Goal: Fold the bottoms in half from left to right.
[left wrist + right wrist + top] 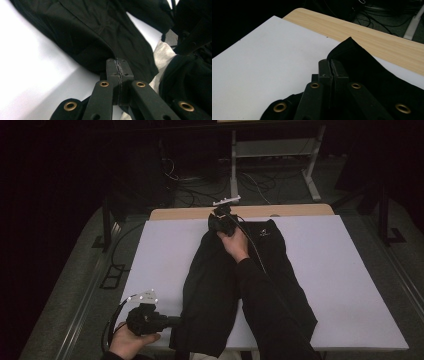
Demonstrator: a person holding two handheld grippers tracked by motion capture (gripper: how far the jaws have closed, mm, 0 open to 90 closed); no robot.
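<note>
Black garment (227, 285) spread on white board (350, 270), long axis from near edge to far edge, leaning slightly right toward far end; near hem at front edge of board, far end close to wooden table strip (300, 210). Dark, matte, creased, small pale logo near far end; left gripper (117, 65) pinched on near-left edge of cloth; right gripper (330, 65) clamped on far corner of cloth.

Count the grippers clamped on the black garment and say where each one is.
2. The left gripper pinches the black garment at its near-left edge, by the white board's front. The right gripper pinches the garment's far end, near the wooden table edge.
</note>
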